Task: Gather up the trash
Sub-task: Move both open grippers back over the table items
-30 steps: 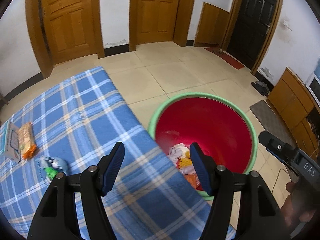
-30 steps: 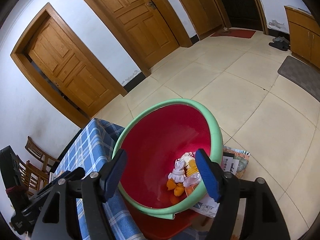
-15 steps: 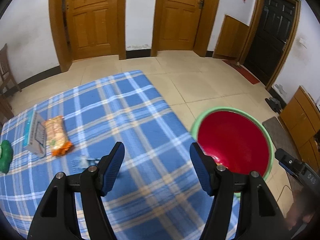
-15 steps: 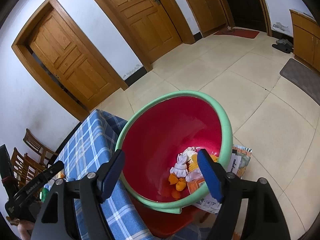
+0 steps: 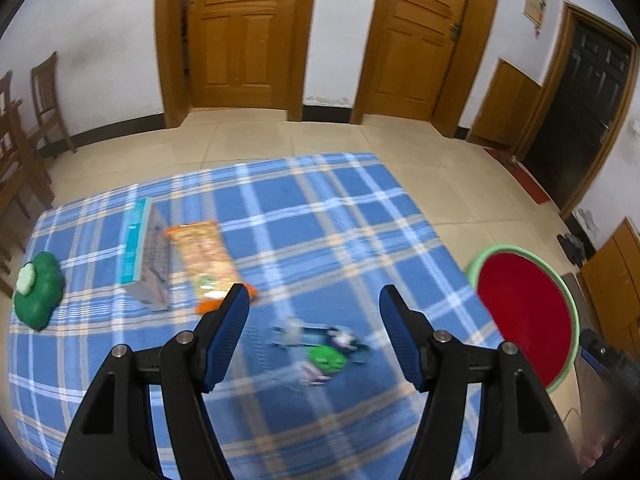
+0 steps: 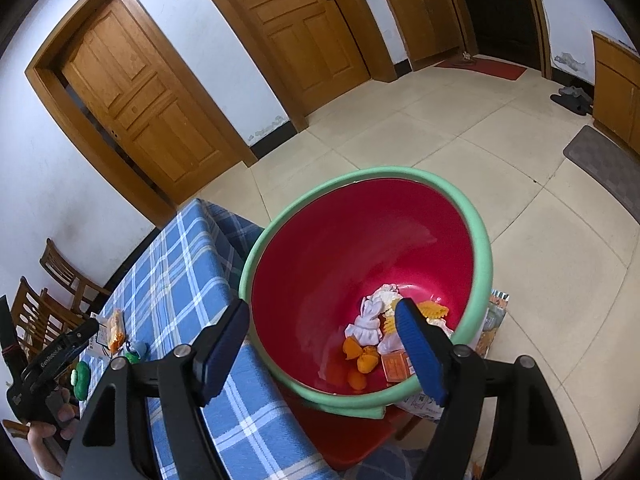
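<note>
Left wrist: left gripper point(image 5: 314, 306) jaws wide, empty, over checked cloth table point(image 5: 360, 216). Crinkly clear wrapper point(image 5: 320, 346) between the jaws, blurred. Orange packet point(image 5: 206, 258) at 11, flat box point(image 5: 146, 254) beside it. Bare cloth at 1.

Right wrist: right gripper point(image 6: 322, 322) jaws wide, empty, above round red basin point(image 6: 360, 240), green rim touching table edge; crumpled trash point(image 6: 376, 324) at bottom. Open tile floor point(image 6: 540, 260) at 2.

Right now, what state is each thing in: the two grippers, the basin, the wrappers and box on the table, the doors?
left gripper: open, empty
right gripper: open, empty
red basin: upright, trash inside
orange snack packet: flat on the tablecloth
teal box: lying beside the packet
crumpled wrapper: on the tablecloth, blurred
wooden doors: shut
</note>
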### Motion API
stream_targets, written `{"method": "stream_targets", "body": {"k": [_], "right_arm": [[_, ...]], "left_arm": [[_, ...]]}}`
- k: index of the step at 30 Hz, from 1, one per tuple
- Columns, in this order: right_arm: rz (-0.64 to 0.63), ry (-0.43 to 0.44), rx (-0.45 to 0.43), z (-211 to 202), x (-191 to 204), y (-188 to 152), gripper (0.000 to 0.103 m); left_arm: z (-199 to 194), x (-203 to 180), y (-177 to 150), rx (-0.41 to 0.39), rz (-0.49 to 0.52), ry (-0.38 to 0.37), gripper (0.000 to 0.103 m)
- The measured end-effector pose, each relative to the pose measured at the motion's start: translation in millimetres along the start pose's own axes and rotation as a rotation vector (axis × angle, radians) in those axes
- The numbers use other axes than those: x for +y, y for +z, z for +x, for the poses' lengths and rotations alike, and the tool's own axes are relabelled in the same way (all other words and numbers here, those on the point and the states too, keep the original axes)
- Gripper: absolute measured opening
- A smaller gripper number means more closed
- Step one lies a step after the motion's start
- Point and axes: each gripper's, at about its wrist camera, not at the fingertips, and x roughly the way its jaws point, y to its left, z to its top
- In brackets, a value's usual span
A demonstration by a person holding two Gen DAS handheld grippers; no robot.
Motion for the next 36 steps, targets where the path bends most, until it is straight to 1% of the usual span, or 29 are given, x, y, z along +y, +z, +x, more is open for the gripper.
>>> {"method": "stream_targets", "body": {"k": [4, 8, 13, 18, 22, 27, 33, 34, 36], "right_arm": [[-0.021, -0.009, 0.004, 4, 12, 2, 0.078], [-0.048, -0.007, 0.011, 9, 28, 4, 0.078], [-0.095, 0.003, 0.023, 18, 54, 4, 0.078], [-0.14, 0.011, 0.031, 28, 78, 4, 0.078], [-0.172, 0.028, 0.037, 39, 101, 6, 0.078], [-0.225, 0.047, 0.046, 53, 127, 6, 0.078], [-0.281, 0.067, 0.089, 76, 156, 0, 0.078], [-0.29, 0.072, 0.096, 79, 161, -2, 0.078], [-0.307, 0.082, 0.109, 86, 169, -6, 0.078]], "left_arm": [[0, 28, 3, -0.009, -0.035, 0.039, 0.067], [0, 56, 7, -0.03, -0.069, 0.099, 0.068], [5, 84, 10, -0.038, -0.12, 0.128, 0.069], [17, 104, 10, -0.03, -0.152, 0.16, 0.069], [28, 118, 10, -0.011, -0.193, 0.16, 0.069], [37, 124, 7, -0.001, -0.219, 0.142, 0.069], [47, 128, 4, 0.01, -0.24, 0.112, 0.069], [49, 129, 3, 0.011, -0.243, 0.11, 0.068], [51, 132, 1, 0.013, -0.254, 0.101, 0.061]]}}
